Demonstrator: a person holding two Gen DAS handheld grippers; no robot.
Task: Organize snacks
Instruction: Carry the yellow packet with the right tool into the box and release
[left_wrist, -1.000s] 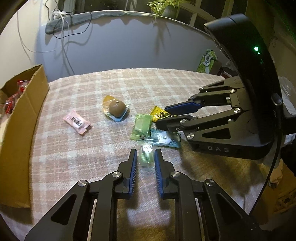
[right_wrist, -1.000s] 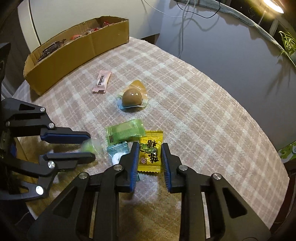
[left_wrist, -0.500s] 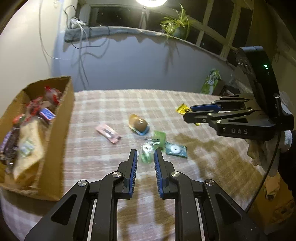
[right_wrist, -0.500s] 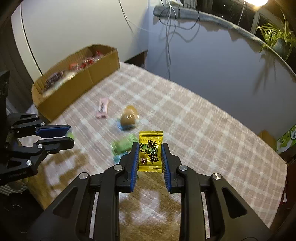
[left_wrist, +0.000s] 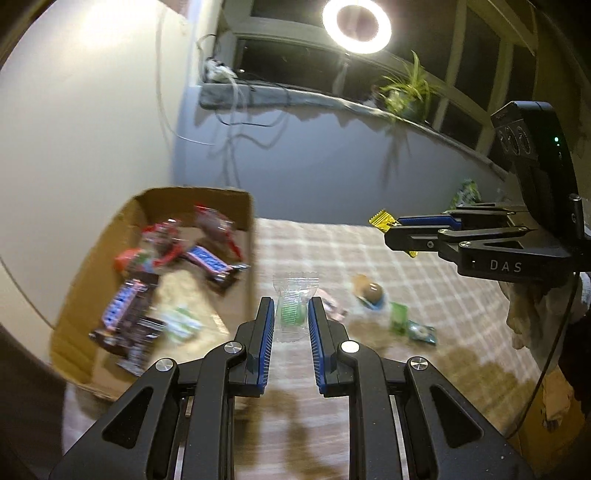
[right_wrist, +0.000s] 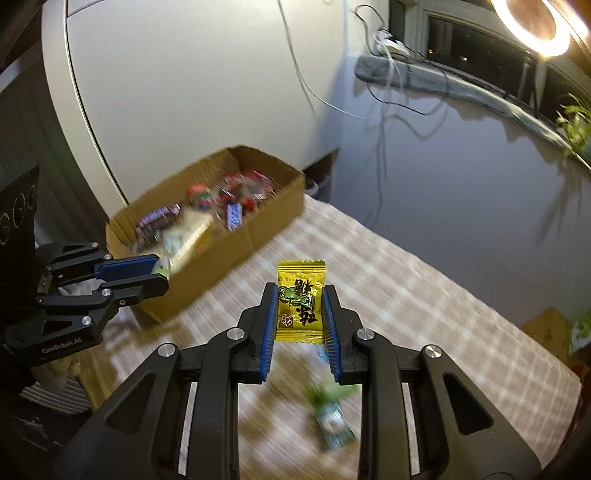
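Note:
My left gripper (left_wrist: 291, 314) is shut on a clear-wrapped green candy (left_wrist: 293, 308) and holds it in the air beside the right wall of the cardboard box (left_wrist: 251, 229). The box (right_wrist: 273, 218) holds several wrapped snacks. My right gripper (right_wrist: 299, 306) is shut on a yellow candy packet (right_wrist: 300, 299) and holds it above the checked tablecloth (right_wrist: 406, 295). In the left wrist view the right gripper (left_wrist: 391, 230) shows at the right with the yellow packet (left_wrist: 384, 220). In the right wrist view the left gripper (right_wrist: 162, 275) is at the box's near corner.
On the cloth lie a chocolate ball in a wrapper (left_wrist: 371, 293), a pink candy (left_wrist: 332, 304), a green candy (left_wrist: 399, 317) and a teal packet (left_wrist: 421, 332). A wall with hanging cables and a windowsill with a plant (left_wrist: 406, 92) stand behind the table.
Both grippers have lifted off the table with their candies and swung left toward the cardboard box. The box is now much closer in both views.

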